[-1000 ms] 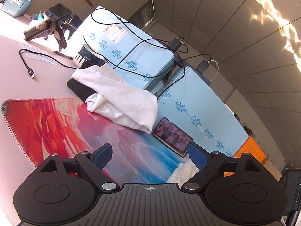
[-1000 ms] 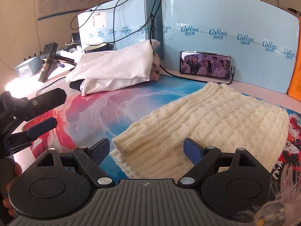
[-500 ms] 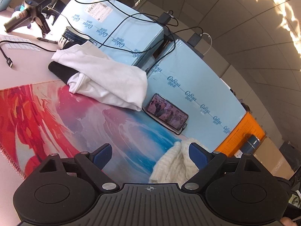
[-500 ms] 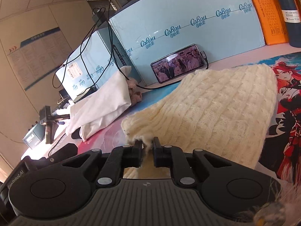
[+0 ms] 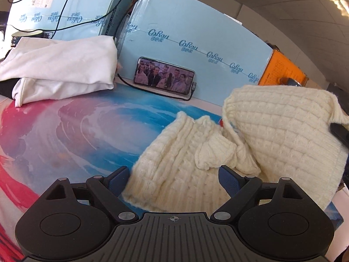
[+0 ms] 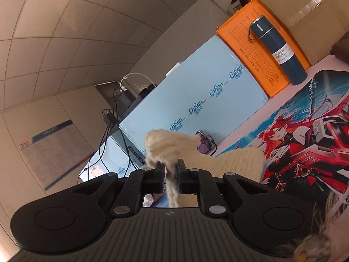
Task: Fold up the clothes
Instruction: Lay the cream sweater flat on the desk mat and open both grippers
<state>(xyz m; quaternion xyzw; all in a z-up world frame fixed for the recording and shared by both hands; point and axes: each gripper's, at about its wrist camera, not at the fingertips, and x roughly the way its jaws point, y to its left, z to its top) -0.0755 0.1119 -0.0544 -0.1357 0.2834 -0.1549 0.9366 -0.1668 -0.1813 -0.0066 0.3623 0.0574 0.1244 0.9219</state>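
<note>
Your right gripper is clamped on a corner of the cream sweater, lifting it (presumably to start a fold). Your left gripper hangs wide apart over the sweater's near edge on the printed mat; beyond lies folded white clothing.

chunky cream knit sweater; smooth white cotton cloth; glossy printed mat; matt black plastic tool

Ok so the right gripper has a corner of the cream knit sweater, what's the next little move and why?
Probably bring the open left gripper down onto the near hem of the cream sweater and close. The right gripper is shut on one lifted corner while the near part lies rumpled on the mat.
</note>
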